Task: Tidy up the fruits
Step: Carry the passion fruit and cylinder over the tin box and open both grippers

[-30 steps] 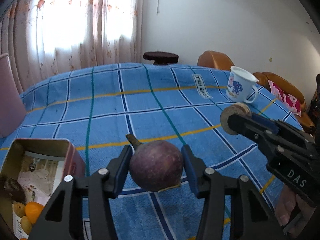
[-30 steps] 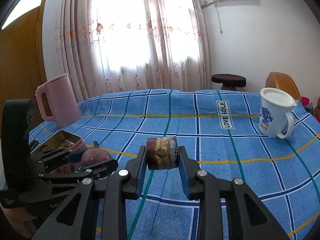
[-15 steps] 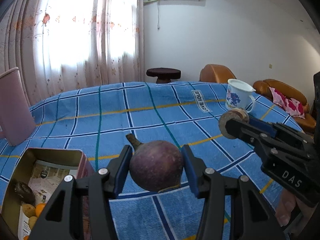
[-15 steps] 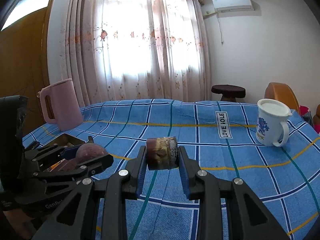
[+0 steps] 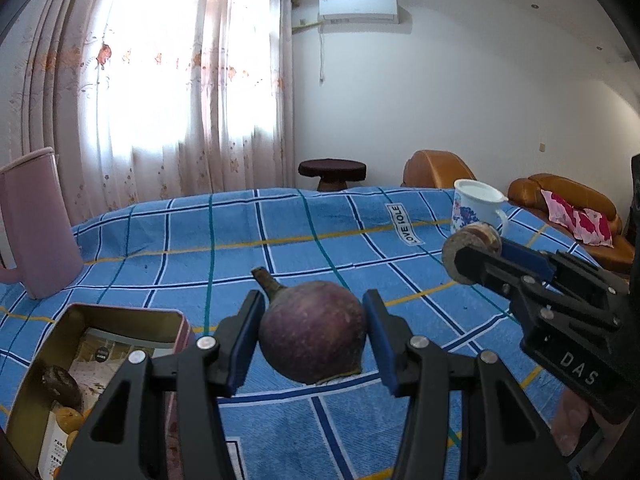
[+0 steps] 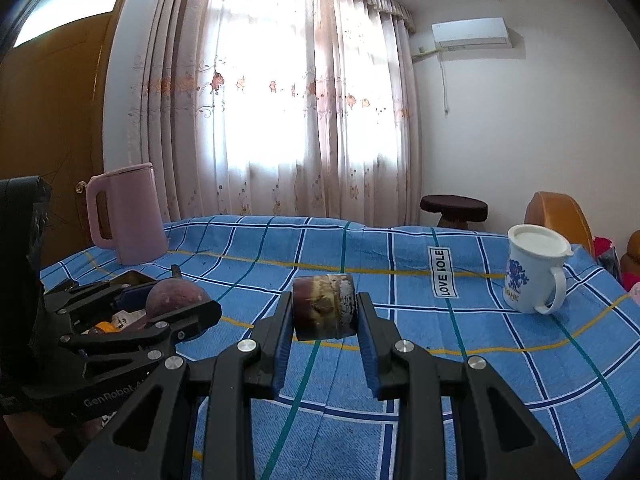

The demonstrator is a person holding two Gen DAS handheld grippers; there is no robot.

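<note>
Your left tongs (image 5: pixel 314 334) clamped on round purple fruit (image 5: pixel 313 330), held above blue checked counter (image 5: pixel 224 256) beside open tin (image 5: pixel 120 314), your right tongs (image 6: pixel 325 322) closed tight on brown cylindrical piece (image 6: pixel 324 306).

Cloth (image 5: pixel 240 240): blue, white/yellow/teal check. Jug (image 6: pixel 128 216): pink. Mug (image 6: pixel 532 268): white, blue print. Fruit (image 5: pixel 312 332): purple.

I count two grippers: my left gripper (image 5: pixel 314 336) and right gripper (image 6: pixel 324 322). One purple round fruit (image 5: pixel 314 330), one brown fruit chunk (image 6: pixel 324 306), one tin box (image 5: pixel 36 364) at eight o'clock, one pink jug (image 6: pixel 128 214), one white mug (image 6: pixel 534 274).
</note>
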